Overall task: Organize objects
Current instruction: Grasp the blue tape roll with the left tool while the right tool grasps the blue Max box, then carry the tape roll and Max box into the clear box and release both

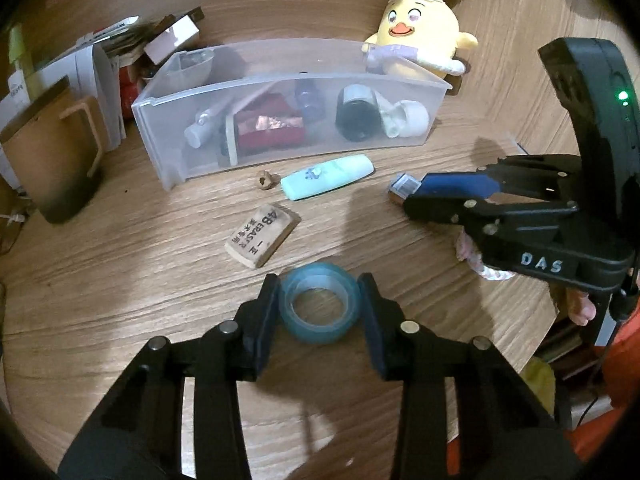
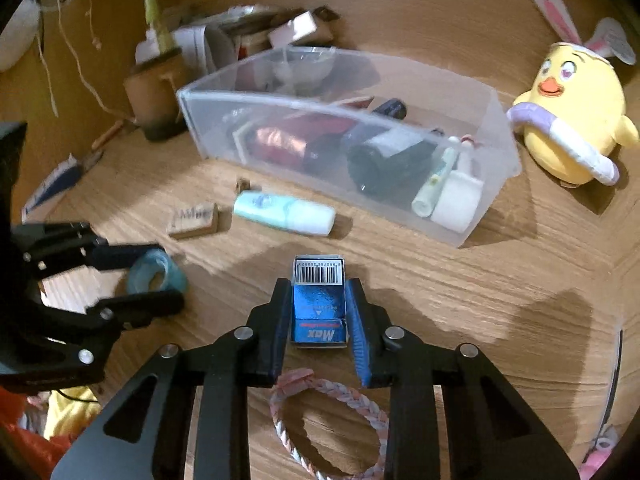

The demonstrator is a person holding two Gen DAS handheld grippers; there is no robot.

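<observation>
A blue-tinted tape roll [image 1: 320,322] lies on the wooden desk, and my left gripper [image 1: 318,300] has a pad against each side of it. From the right wrist view the same left gripper [image 2: 168,276] brackets the roll [image 2: 156,276]. A small blue box with a barcode [image 2: 318,300] sits between the pads of my right gripper [image 2: 318,304], which press its sides. In the left wrist view the right gripper [image 1: 416,194] holds that box [image 1: 440,186] at the right. A clear plastic bin [image 1: 288,78] with several items inside stands behind both.
A tan eraser [image 1: 262,236], a mint tube [image 1: 326,176] and a small brown nub [image 1: 264,180] lie in front of the bin. A braided bracelet [image 2: 328,424] lies under my right gripper. A yellow plush chick [image 1: 420,28] sits back right, a brown mug [image 1: 52,160] and clutter left.
</observation>
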